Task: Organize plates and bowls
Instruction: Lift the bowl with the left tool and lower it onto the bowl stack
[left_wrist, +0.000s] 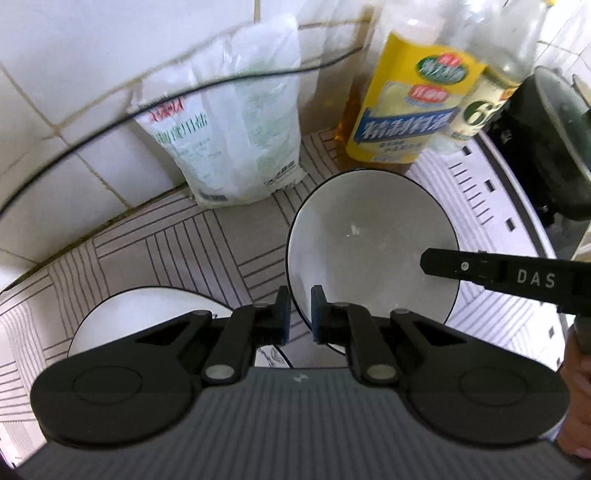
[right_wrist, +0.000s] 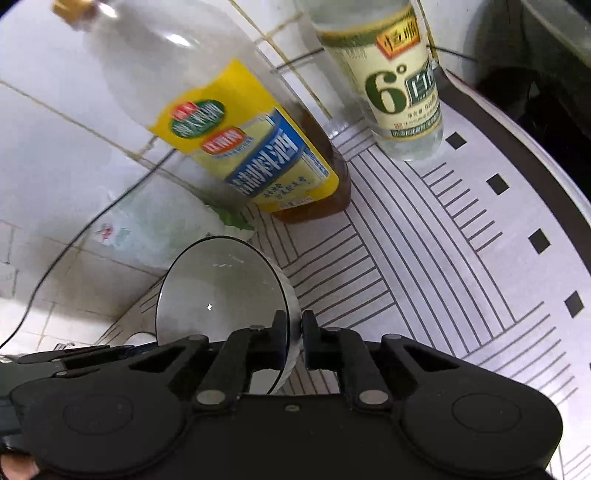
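Observation:
A white bowl with a black rim (left_wrist: 369, 236) is held above the patterned counter by both grippers. My left gripper (left_wrist: 300, 306) is shut on its near left rim. My right gripper (right_wrist: 294, 332) is shut on the bowl's (right_wrist: 221, 295) right rim; its finger (left_wrist: 480, 271) reaches in from the right in the left wrist view. A white plate with a dark rim (left_wrist: 147, 314) lies on the counter at lower left, partly hidden by my left gripper.
A white salt bag (left_wrist: 236, 122) leans on the tiled wall. A yellow-labelled cooking wine bottle (right_wrist: 258, 147) and a vinegar bottle (right_wrist: 399, 85) stand behind. A black pot (left_wrist: 554, 147) sits on the stove at right. A black cable (left_wrist: 110, 122) runs along the wall.

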